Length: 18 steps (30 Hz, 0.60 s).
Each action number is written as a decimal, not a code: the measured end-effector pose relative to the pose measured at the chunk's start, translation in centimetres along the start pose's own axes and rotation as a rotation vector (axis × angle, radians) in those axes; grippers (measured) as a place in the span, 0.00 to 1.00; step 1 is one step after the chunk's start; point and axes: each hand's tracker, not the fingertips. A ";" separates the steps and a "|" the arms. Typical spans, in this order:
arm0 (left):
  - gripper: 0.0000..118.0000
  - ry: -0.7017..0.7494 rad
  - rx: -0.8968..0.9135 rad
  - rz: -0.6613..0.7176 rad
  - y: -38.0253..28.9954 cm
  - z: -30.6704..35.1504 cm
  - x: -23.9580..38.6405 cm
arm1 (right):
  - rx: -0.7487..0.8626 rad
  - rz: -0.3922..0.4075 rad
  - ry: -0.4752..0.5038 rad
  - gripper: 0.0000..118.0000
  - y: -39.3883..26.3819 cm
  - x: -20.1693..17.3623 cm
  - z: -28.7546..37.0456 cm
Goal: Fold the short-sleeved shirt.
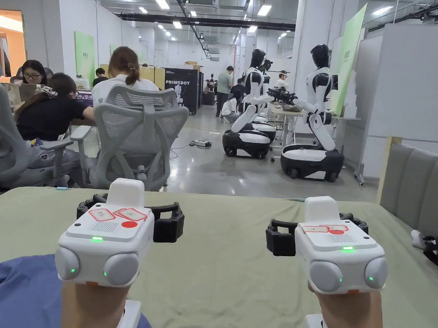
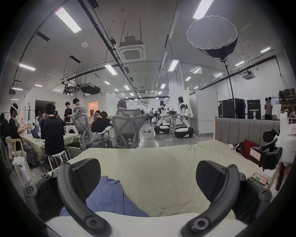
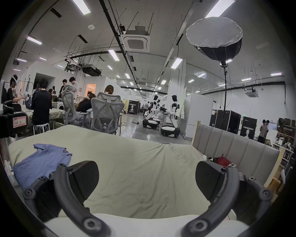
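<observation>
The shirt [image 1: 12, 293], blue and crumpled, lies on the near left part of the bed [image 1: 222, 271], which is covered by a pale green sheet. In the head view it sits at the lower left corner, partly under the left hand [image 1: 91, 306]. The left gripper [image 2: 147, 181] hovers above the bed with its fingers [image 2: 87, 176] spread wide and nothing between them; in its own view the shirt lies below and between the fingers, nearer the left one, not touched by either. One sleeve or hem edge of the shirt points toward the far side of the bed.

The middle of the bed is bare sheet with soft wrinkles.

The right gripper [image 3: 147, 181] is held level with the left one and well apart from it, over the right half of the bed. Its fingers [image 3: 208, 179] are also wide apart and hold nothing. In the right gripper view the shirt lies off to the left, well away from these fingers.

At the right edge of the bed stands a grey padded headboard [image 1: 416, 189], and a red bag [image 3: 223, 161] lies just beside it on the sheet.
</observation>
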 end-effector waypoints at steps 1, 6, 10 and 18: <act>1.00 0.000 -0.001 0.001 0.0 0.0 0.0 | 0.000 -0.003 0.002 1.00 0.0 0.0 0.0; 1.00 -0.002 -0.004 0.005 0.1 0.0 0.0 | -0.001 -0.007 -0.002 1.00 0.0 0.0 0.1; 1.00 -0.001 -0.006 0.005 0.1 0.0 -0.1 | -0.001 -0.011 -0.009 1.00 -0.2 0.1 0.0; 1.00 0.005 -0.001 -0.006 0.0 -0.1 0.0 | 0.002 -0.037 -0.027 1.00 -0.5 0.4 -0.1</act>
